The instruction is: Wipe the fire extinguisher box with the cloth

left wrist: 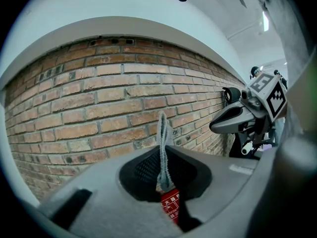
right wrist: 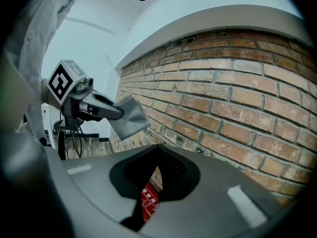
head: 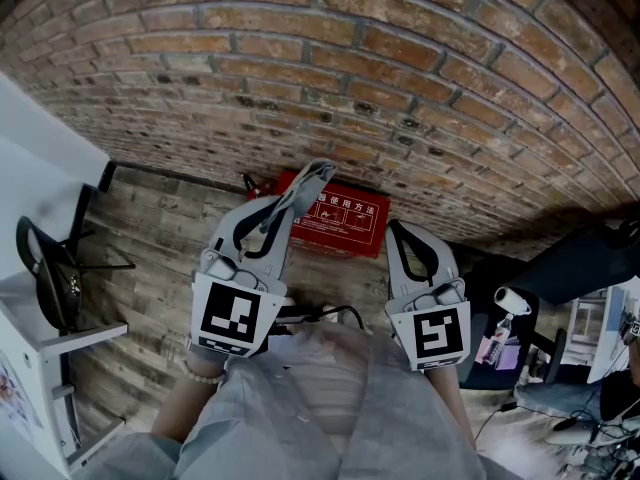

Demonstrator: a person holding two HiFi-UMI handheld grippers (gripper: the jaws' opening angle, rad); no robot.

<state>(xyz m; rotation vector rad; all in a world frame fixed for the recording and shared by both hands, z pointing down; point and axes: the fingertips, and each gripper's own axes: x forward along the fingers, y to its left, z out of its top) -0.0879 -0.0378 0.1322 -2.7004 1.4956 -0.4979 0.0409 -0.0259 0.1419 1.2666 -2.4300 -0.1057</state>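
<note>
Two grippers hover over the flat red fire extinguisher box (head: 345, 220), which lies on the worn plank floor (head: 150, 258) with its long side along the rough brick wall (head: 400, 58) and its white-printed face up. The left gripper (head: 288, 206) pinches a limp grey cloth (head: 308, 180) upright. The right gripper (head: 400, 236) has its jaws together on nothing.

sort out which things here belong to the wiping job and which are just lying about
Job in hand:
grey cloth, pinched in the left gripper
red fire extinguisher box, against the brick wall
right gripper, shut on nothing

Lying about:
black looped object by the white shelf
black cable on the floor
</note>
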